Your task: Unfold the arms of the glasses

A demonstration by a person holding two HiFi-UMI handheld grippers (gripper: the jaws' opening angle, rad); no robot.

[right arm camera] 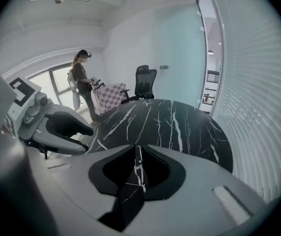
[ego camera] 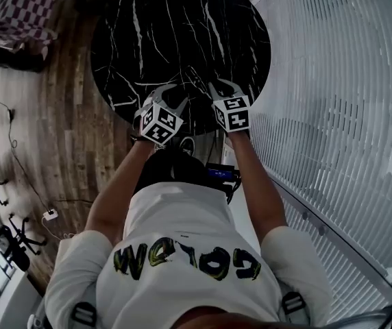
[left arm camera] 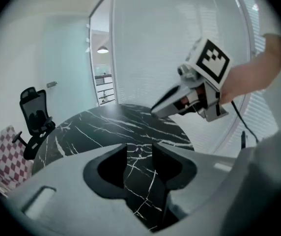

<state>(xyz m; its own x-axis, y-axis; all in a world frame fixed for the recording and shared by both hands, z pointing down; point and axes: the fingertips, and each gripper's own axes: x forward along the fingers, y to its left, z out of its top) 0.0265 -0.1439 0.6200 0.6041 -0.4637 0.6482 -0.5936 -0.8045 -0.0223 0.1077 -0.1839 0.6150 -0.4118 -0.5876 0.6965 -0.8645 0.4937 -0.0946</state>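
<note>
Both grippers hang over the near edge of a round black marble table (ego camera: 175, 26). My left gripper (ego camera: 172, 96) is open; in the left gripper view its jaws (left arm camera: 139, 154) stand apart with only bare tabletop between them. My right gripper (ego camera: 216, 86) is just to its right, and its jaws (right arm camera: 137, 154) meet at the tips with nothing between them. Each gripper shows in the other's view: the right gripper (left arm camera: 155, 109) and the left gripper (right arm camera: 89, 141). I see no glasses on the tabletop. A small dark ring (ego camera: 186, 144) sits under the left cube; I cannot tell what it is.
A glass wall with white blinds (ego camera: 340, 81) runs close along the table's right side. Beyond the table stand a black office chair (right arm camera: 145, 80) and a checked seat (right arm camera: 108, 95). A person (right arm camera: 81, 80) stands by the far window. Wooden floor (ego camera: 59, 115) lies to the left.
</note>
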